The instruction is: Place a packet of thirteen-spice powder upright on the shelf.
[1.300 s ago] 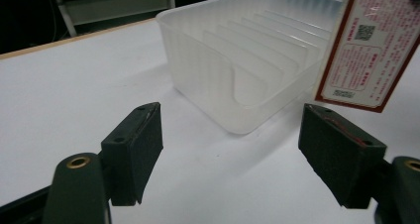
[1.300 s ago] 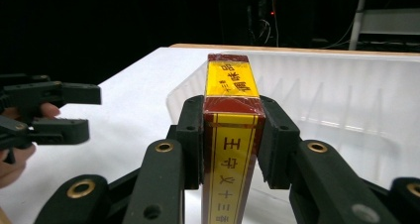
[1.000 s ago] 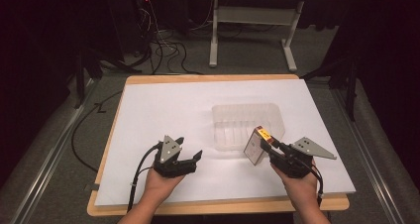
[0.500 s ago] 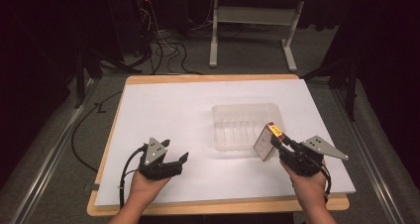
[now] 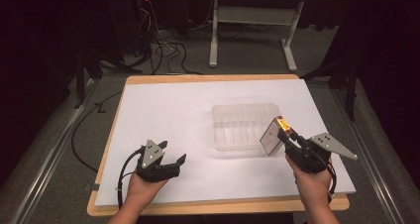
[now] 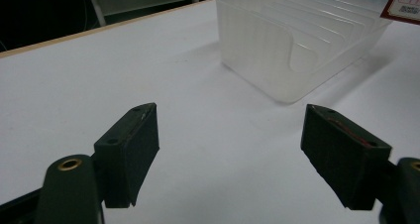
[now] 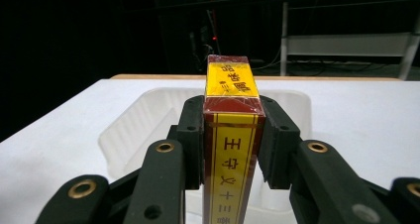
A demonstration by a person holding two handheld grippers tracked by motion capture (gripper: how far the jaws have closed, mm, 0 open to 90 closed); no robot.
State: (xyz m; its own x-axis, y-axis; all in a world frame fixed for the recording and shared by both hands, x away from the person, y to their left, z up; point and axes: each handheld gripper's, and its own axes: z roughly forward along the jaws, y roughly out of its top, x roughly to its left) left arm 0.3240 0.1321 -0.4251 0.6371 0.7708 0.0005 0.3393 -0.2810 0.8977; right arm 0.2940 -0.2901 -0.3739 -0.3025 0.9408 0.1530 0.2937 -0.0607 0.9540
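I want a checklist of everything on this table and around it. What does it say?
Surface: white sheet over a wooden table, flat.
Job's things: clear plastic tray with ribs inside, nothing in it; a red and yellow box is held up at its near right corner.
Clutter: nothing seen.
Grippers: right gripper shut on the box's narrow sides; left gripper open, holding nothing, low over the sheet.
Cables: a black cable trails from the left gripper; loose cables lie on the floor behind the table.
Surroundings: dark room, grey floor, a white table frame farther back.
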